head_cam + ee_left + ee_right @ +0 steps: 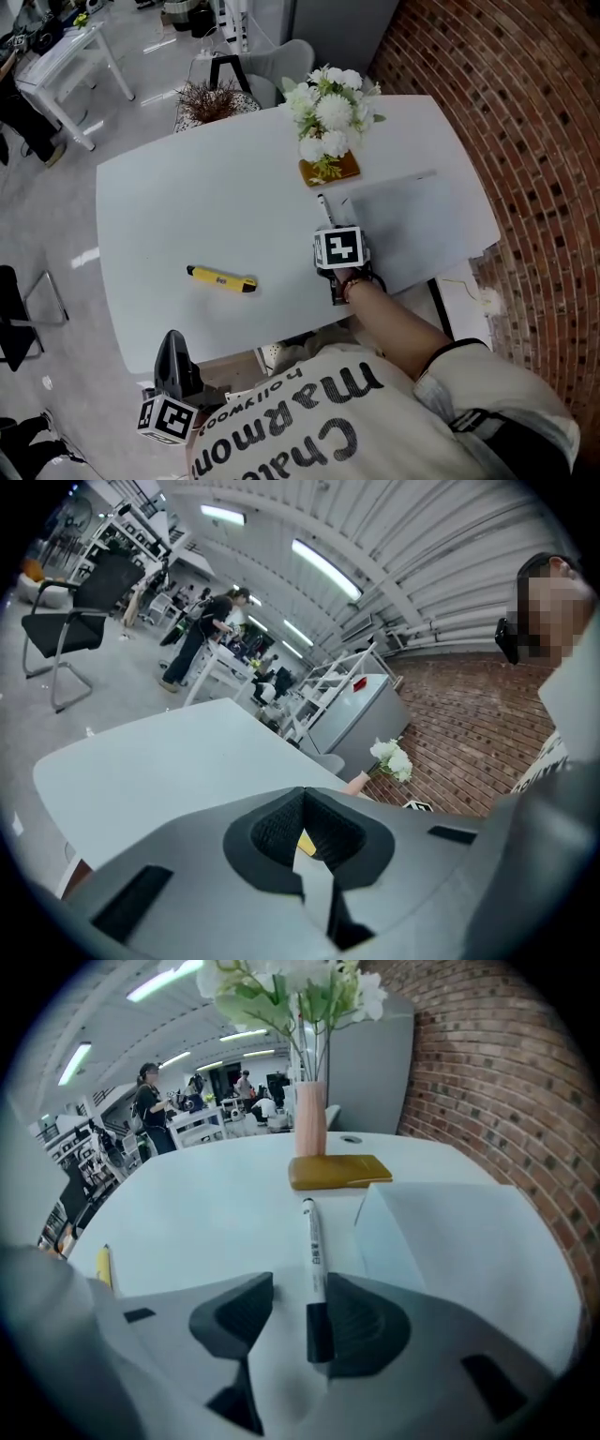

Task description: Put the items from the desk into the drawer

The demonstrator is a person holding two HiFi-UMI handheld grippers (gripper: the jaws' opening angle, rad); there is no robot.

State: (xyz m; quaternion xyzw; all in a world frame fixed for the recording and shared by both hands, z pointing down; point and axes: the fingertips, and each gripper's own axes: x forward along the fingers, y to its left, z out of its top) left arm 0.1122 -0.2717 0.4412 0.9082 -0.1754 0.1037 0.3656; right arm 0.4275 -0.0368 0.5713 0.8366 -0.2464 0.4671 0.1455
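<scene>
**Marker [313, 1251] sits between open tongs**

A big white desk [187, 206] holds everything. A flat white box [412, 230] lies at its right side. White flowers [330, 112] stand at the far edge on a yellow mat [330, 171]. The right tongs [298, 1293] are open over the desk, with the marker lying between them, close to the right jaw. The left tongs [304, 799] are closed and empty, at the near edge. A yellow cutter [222, 278] lies well to the left of the marker.

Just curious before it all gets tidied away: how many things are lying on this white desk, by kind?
Marker pen: 1
Yellow cutter-like tool: 1
Vase of flowers: 1
Brown mat: 1
White pad: 1
Total: 5
</scene>
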